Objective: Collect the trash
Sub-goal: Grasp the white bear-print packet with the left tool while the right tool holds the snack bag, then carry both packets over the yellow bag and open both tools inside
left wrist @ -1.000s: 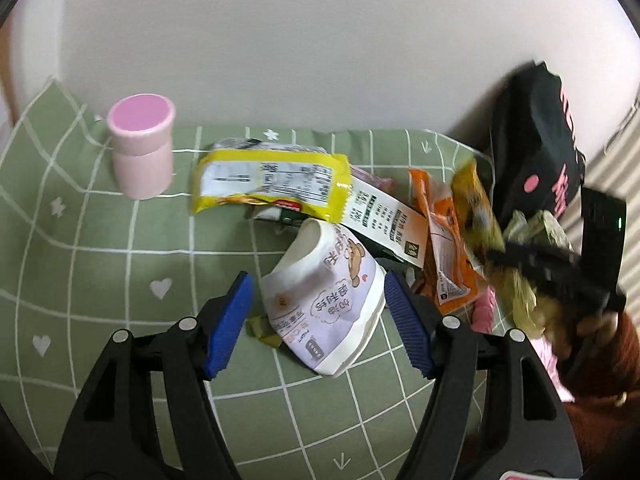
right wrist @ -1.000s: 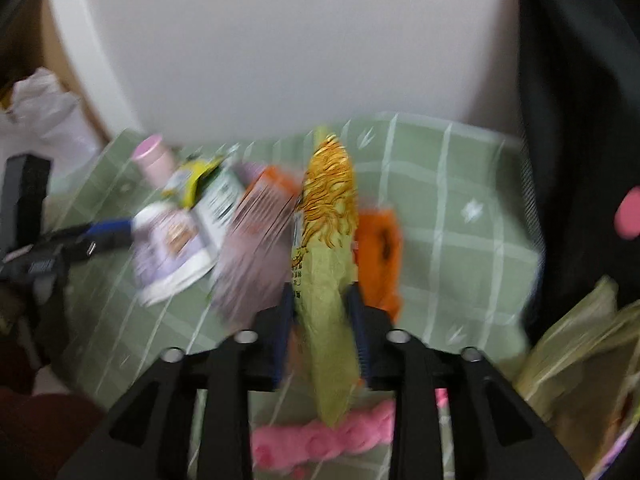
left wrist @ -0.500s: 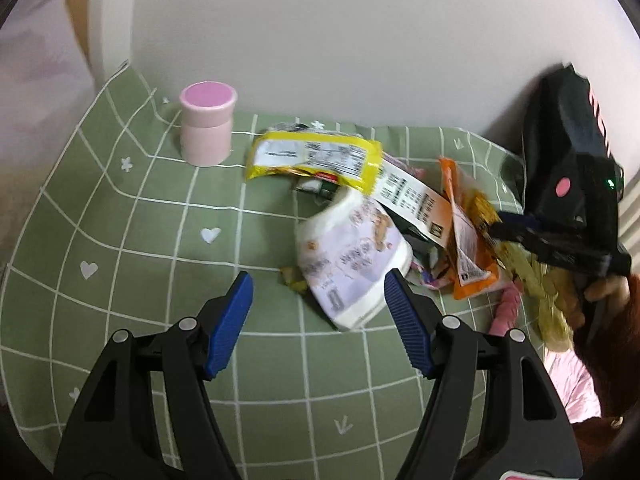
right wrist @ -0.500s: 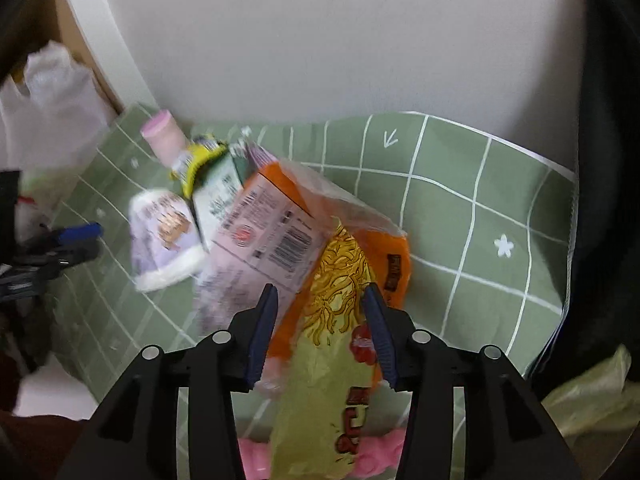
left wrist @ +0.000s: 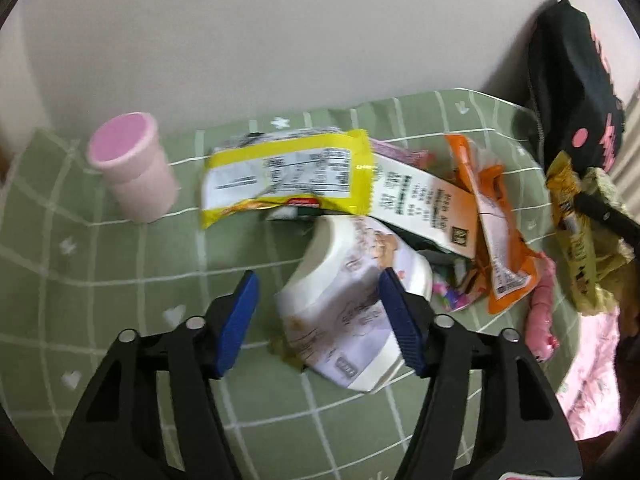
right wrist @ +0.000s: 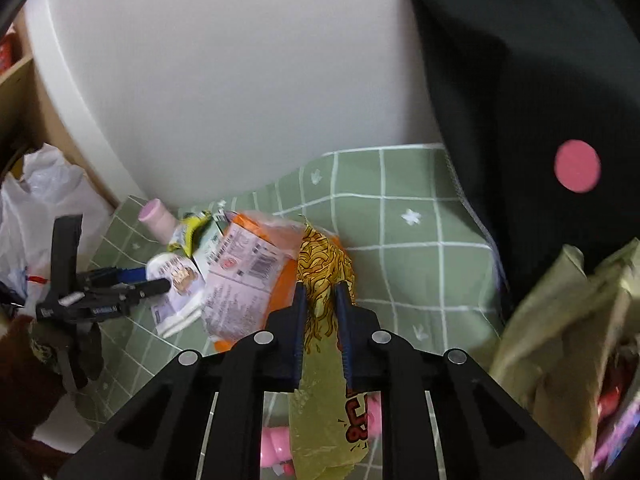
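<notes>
My left gripper (left wrist: 320, 316) is open, its blue pads on either side of a crushed white paper cup (left wrist: 352, 304) lying on the green checked cloth (left wrist: 120, 264). Behind the cup lie a yellow wrapper (left wrist: 284, 176), a white carton (left wrist: 424, 204) and an orange packet (left wrist: 496, 232). My right gripper (right wrist: 322, 312) is shut on a yellow-green noodle wrapper (right wrist: 324, 408) and holds it above the cloth (right wrist: 400, 264); the wrapper also shows at the right of the left wrist view (left wrist: 580, 232). The cup (right wrist: 176, 292) and the left gripper (right wrist: 132, 288) show in the right wrist view.
A pink lidded cup (left wrist: 132, 168) stands at the back left. A black bag (left wrist: 572, 96) with pink dots leans at the right. A pink toy (left wrist: 540, 320) lies by the cloth's right edge. An open olive bag (right wrist: 568, 344) is at my right. A white plastic bag (right wrist: 36, 208) sits far left.
My left gripper moved forward until the paper cup sits between its pads. My right gripper closed tighter on the noodle wrapper and lifted it.
</notes>
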